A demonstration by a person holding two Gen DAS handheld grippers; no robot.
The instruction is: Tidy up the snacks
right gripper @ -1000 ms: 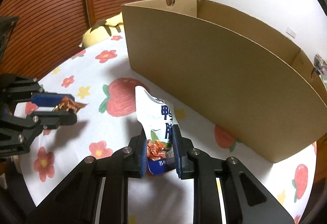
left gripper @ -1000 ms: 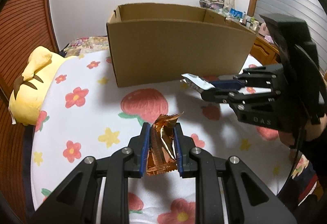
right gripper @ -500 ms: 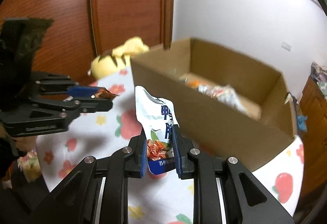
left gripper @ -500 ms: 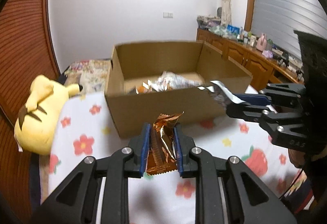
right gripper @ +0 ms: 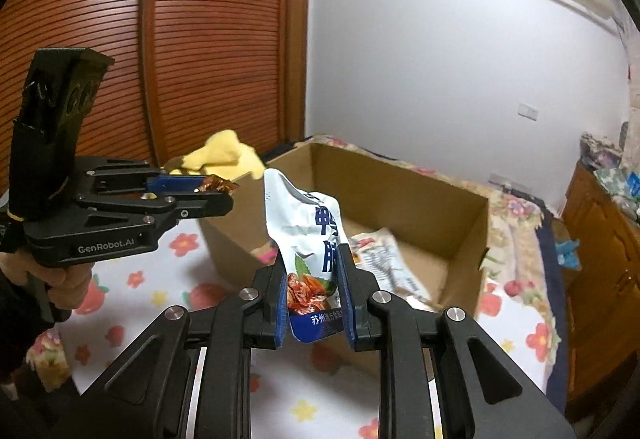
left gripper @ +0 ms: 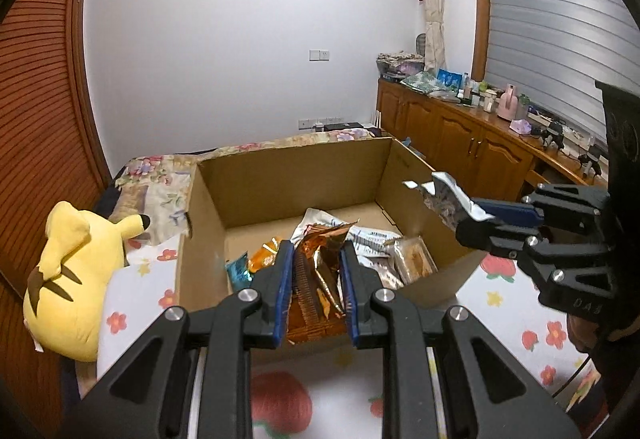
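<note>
My left gripper (left gripper: 314, 279) is shut on an orange-brown foil snack packet (left gripper: 316, 283), held above the near wall of an open cardboard box (left gripper: 280, 179). My right gripper (right gripper: 314, 291) is shut on a white and blue snack pouch (right gripper: 308, 231), held above the box's near edge (right gripper: 224, 239). Several snack packets (left gripper: 372, 243) lie on the box floor. The right gripper also shows in the left wrist view (left gripper: 464, 217) over the box's right wall. The left gripper shows in the right wrist view (right gripper: 220, 195) to the left of the box.
The box stands on a bed with a white flower and strawberry sheet (left gripper: 516, 303). A yellow plush toy (left gripper: 68, 267) lies left of the box. Wooden cabinets (left gripper: 460, 143) with clutter stand at the right. A slatted wooden wardrobe (right gripper: 200, 39) is on the left.
Both grippers have risen from low over the sheet to above the box, each still holding its packet. The box interior with snacks has come into view.
</note>
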